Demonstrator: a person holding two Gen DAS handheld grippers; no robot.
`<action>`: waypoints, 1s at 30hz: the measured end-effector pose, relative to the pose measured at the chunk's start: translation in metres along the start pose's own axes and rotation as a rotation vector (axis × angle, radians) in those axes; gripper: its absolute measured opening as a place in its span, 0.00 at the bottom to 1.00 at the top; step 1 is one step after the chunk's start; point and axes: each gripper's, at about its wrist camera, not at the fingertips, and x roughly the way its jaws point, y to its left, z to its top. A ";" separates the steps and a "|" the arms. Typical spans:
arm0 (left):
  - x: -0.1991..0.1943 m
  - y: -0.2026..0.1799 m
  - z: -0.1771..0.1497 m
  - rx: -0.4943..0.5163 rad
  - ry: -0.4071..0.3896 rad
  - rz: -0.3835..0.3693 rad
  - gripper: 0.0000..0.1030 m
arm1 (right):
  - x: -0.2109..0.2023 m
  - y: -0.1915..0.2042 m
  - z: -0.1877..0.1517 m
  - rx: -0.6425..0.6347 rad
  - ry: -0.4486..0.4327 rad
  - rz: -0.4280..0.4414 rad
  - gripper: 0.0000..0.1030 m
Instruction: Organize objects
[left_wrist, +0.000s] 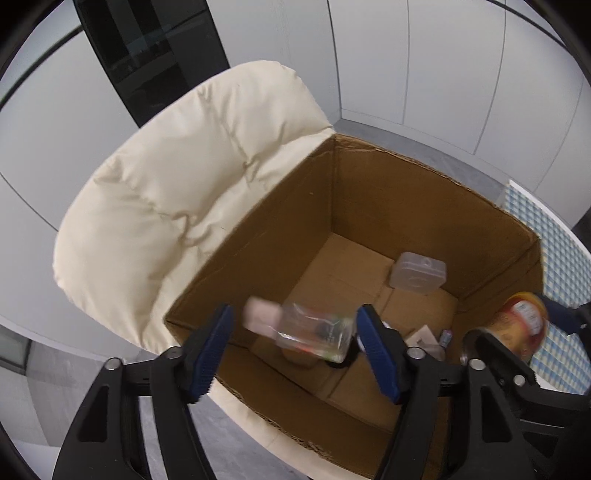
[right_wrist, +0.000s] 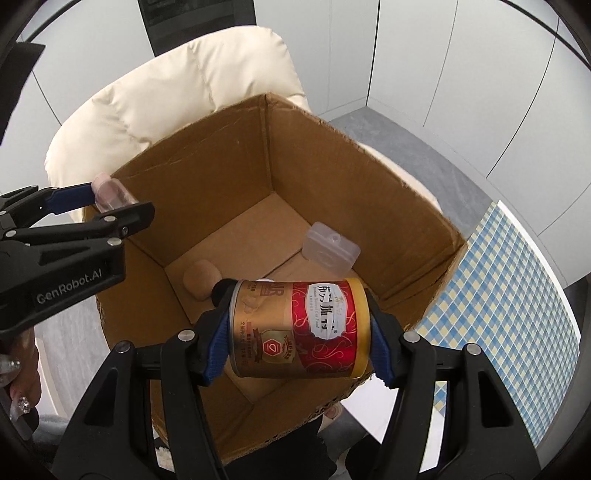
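Observation:
An open cardboard box sits on a cream cushioned chair. My left gripper is open over the box's near left edge; a clear bottle with a pink cap, blurred, is between its spread fingers, apart from both pads. My right gripper is shut on a red and gold can, held sideways over the box's near right. Inside the box lie a clear plastic case and a tan ball.
The cream chair backs the box on the left. A blue-checked cloth surface lies to the right. White wall panels stand behind. Small items lie on the box floor.

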 end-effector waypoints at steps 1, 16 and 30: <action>-0.001 0.001 0.000 -0.004 -0.007 -0.007 0.77 | -0.002 -0.001 0.001 0.002 -0.006 -0.015 0.74; -0.006 -0.003 0.000 0.007 -0.015 -0.047 0.91 | -0.033 -0.020 -0.005 0.115 -0.038 -0.065 0.95; -0.040 -0.031 -0.011 0.085 0.000 -0.143 0.91 | -0.083 -0.070 -0.043 0.444 -0.017 -0.128 0.95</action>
